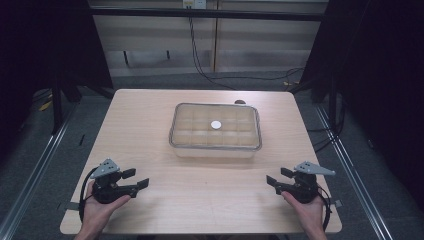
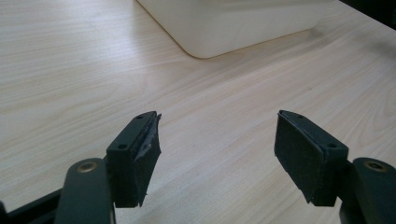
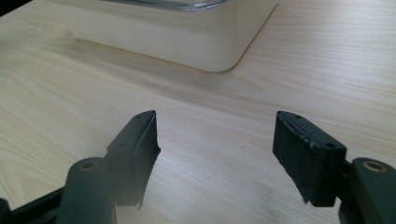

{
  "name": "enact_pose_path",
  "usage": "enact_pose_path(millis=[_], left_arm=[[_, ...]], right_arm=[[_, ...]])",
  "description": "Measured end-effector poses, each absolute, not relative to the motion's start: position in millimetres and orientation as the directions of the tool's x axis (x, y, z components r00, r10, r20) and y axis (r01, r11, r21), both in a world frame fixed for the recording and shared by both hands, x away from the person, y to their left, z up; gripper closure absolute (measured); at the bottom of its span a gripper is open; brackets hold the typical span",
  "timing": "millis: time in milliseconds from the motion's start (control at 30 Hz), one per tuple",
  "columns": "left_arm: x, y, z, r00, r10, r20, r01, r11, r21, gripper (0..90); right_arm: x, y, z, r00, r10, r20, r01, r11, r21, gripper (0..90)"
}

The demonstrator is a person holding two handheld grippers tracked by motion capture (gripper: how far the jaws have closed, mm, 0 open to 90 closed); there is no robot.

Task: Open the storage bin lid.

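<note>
- The left gripper [image 1: 136, 179] rests on the wooden bench [image 1: 150, 120] near its front left corner, held by a hand [image 1: 100, 210], jaws spread wide and empty.
- The right gripper [image 1: 279, 177] mirrors it near the front right corner, held by the other hand [image 1: 309, 212], jaws likewise apart, nothing between them.
- Well ahead, mid-bench, sits a cream rectangular storage box [image 1: 215, 149] with a clear lid [image 1: 216, 125]; a grid of compartments shows faintly through it, contents unclear.
- A small white round disc [image 1: 216, 125] marks the lid's centre.
- Bare bench lies between the grippers and the box, and on all sides of it.
</note>
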State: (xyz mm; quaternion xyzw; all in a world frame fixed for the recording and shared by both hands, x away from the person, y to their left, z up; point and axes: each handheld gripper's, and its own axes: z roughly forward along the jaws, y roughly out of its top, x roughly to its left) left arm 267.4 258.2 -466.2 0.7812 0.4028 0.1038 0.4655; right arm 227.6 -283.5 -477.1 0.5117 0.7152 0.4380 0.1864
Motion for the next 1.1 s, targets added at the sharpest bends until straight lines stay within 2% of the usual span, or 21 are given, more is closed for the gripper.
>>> enact_pose_path(millis=[433, 1000, 1100], left_arm=[[271.0, 251.9, -469.0, 0.663, 0.708, -0.243, 0.554, -0.246, 0.795, 32.2], [273.6, 242.7, -459.0, 0.687, 0.694, -0.213, 0.524, -0.271, 0.808, 31.9], [278.7, 239.9, -456.3, 0.682, 0.700, -0.211, 0.527, -0.271, 0.806, 28.2]], right_arm=[[229.0, -282.5, -478.8, -0.428, 0.880, 0.207, 0.586, 0.096, 0.804, 32.5], [229.5, -272.1, -469.8, -0.475, 0.855, 0.208, 0.564, 0.114, 0.818, 31.6], [231.5, -272.0, -467.2, -0.473, 0.854, 0.215, 0.563, 0.106, 0.820, 31.1]])
